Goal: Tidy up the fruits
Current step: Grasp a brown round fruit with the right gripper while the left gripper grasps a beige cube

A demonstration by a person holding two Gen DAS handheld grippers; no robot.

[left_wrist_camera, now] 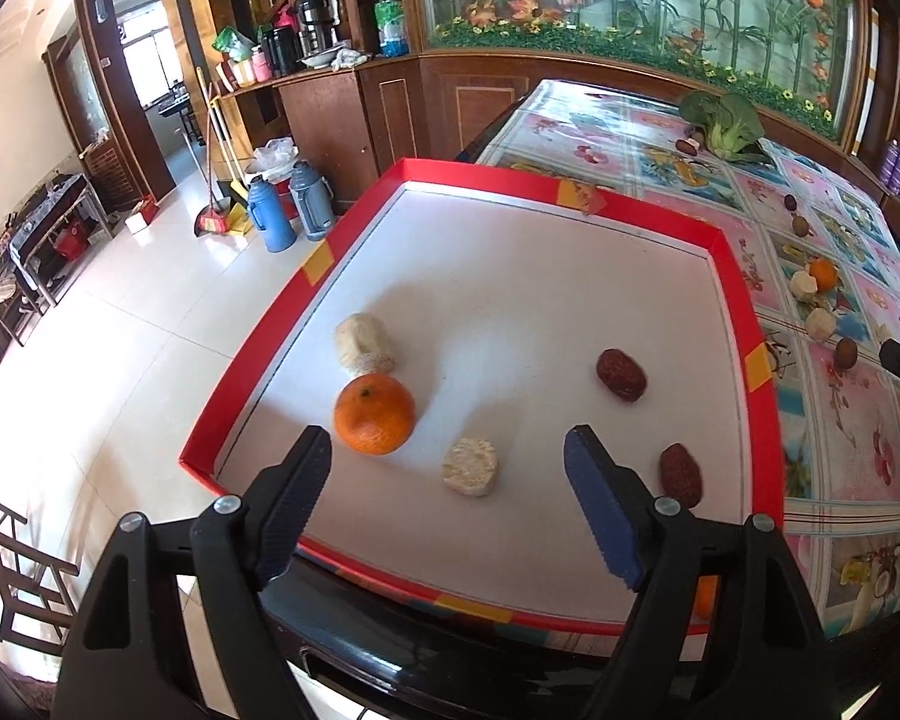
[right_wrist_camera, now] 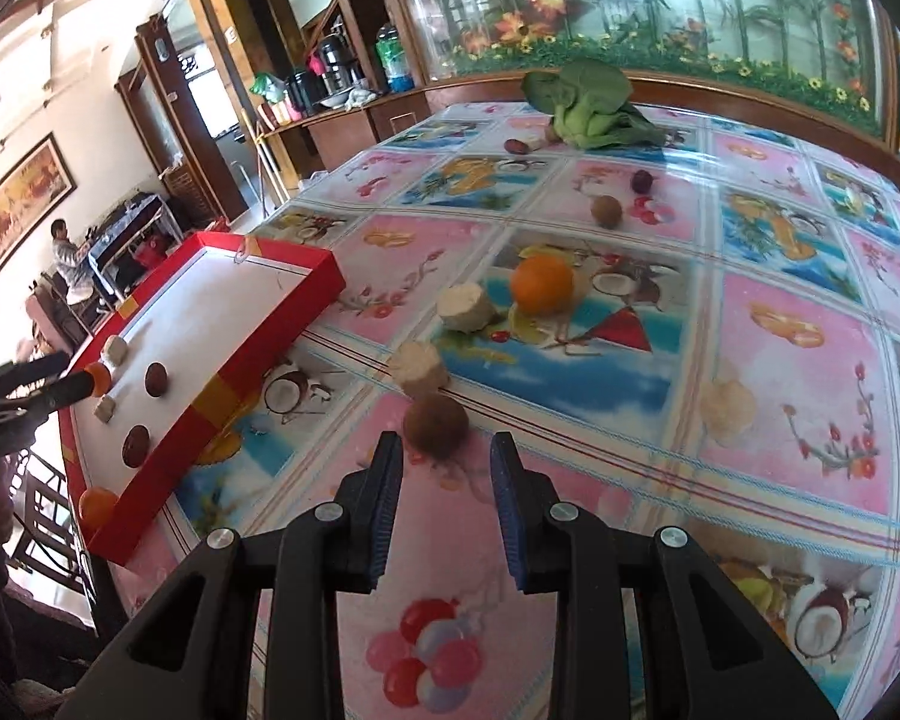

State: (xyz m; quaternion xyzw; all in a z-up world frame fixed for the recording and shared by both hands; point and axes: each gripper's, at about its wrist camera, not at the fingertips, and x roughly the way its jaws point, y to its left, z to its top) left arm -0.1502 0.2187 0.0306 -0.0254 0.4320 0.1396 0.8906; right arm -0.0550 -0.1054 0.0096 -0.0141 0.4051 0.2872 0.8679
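A red-rimmed white tray (left_wrist_camera: 744, 324) holds an orange (left_wrist_camera: 374, 414), two pale root chunks (left_wrist_camera: 366, 345) (left_wrist_camera: 471, 467) and two dark red dates (left_wrist_camera: 621, 375) (left_wrist_camera: 680, 474). My left gripper (left_wrist_camera: 447, 450) is open and empty above the nearer pale chunk. In the right wrist view my right gripper (right_wrist_camera: 446, 450) is open and empty just short of a brown round fruit (right_wrist_camera: 435, 425) on the table. An orange (right_wrist_camera: 541, 284) and pale chunks (right_wrist_camera: 463, 307) (right_wrist_camera: 419, 367) lie beyond it. The tray (right_wrist_camera: 222, 396) shows at the left.
A flowered tablecloth (right_wrist_camera: 780, 360) covers the table. A leafy green vegetable (right_wrist_camera: 588, 105) lies at the far end, with small dark fruits (right_wrist_camera: 607, 210) (right_wrist_camera: 641, 181) near it. Another orange (right_wrist_camera: 97, 507) sits by the tray's near corner. The table edge and floor are to the left.
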